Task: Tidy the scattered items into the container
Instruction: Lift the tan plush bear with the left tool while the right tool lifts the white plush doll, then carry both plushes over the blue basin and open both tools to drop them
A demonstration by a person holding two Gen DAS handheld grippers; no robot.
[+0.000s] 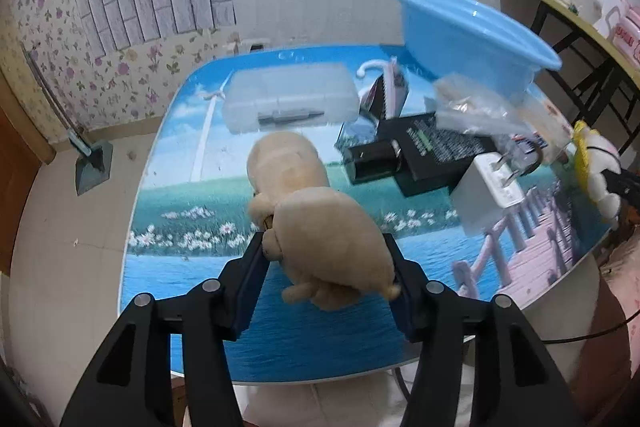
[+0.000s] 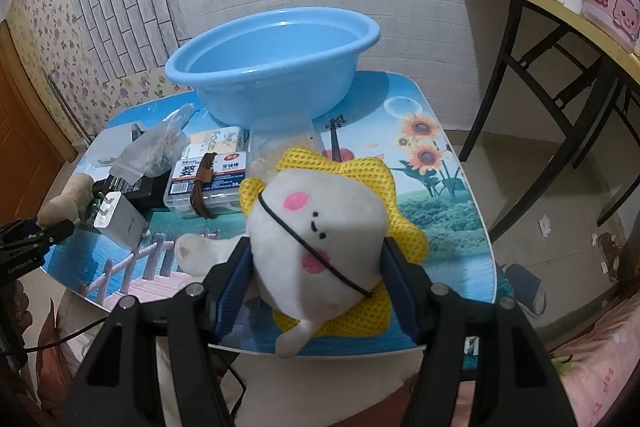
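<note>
Left hand-held gripper (image 1: 328, 263) clamping tan plush toy (image 1: 320, 239), right hand-held gripper (image 2: 316, 267) clamping white plush toy (image 2: 320, 235); both hovering over surface (image 2: 432, 227), blue basin (image 2: 276, 67) sitting beyond, straight ahead of right, nearer it

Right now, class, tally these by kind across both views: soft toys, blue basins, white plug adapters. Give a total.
Soft toys: 2, the tan soft toy and the white soft toy
Blue basins: 1, the blue basin
White plug adapters: 1, the white plug adapter
Total: 4
</note>
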